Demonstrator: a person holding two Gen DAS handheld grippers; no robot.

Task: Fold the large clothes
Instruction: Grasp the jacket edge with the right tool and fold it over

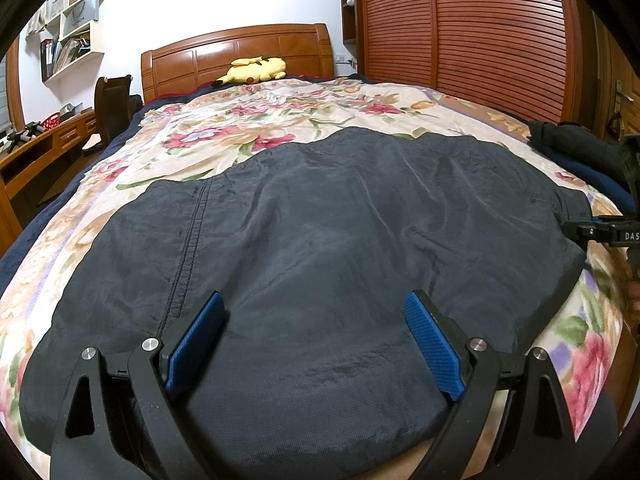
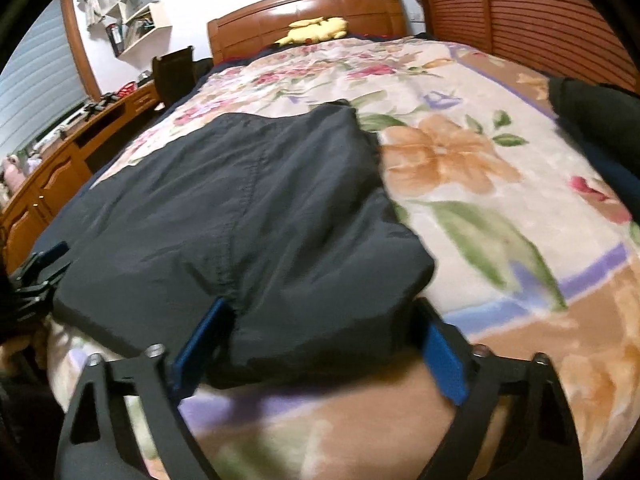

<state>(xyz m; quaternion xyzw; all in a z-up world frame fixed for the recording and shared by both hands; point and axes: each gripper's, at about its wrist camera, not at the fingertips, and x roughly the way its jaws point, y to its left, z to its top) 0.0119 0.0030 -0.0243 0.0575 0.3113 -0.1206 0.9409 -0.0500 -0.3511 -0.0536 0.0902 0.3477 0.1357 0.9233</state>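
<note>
The dark grey garment [image 1: 320, 240] lies flat on the floral blanket [image 1: 248, 128]. The left gripper [image 1: 316, 320] stands wide over its near hem — cloth spreads toward 12 o'clock. The right gripper [image 2: 324, 320] straddles the garment's near corner, jaws apart — whether its pads press the cloth I cannot tell.

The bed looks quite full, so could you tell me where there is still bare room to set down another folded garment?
The floral blanket is bare right of the dark garment, up to the dark clothes pile, and between the garment and the yellow plush toy. The near edge is crowded: the left gripper and right gripper both straddle the garment.
</note>
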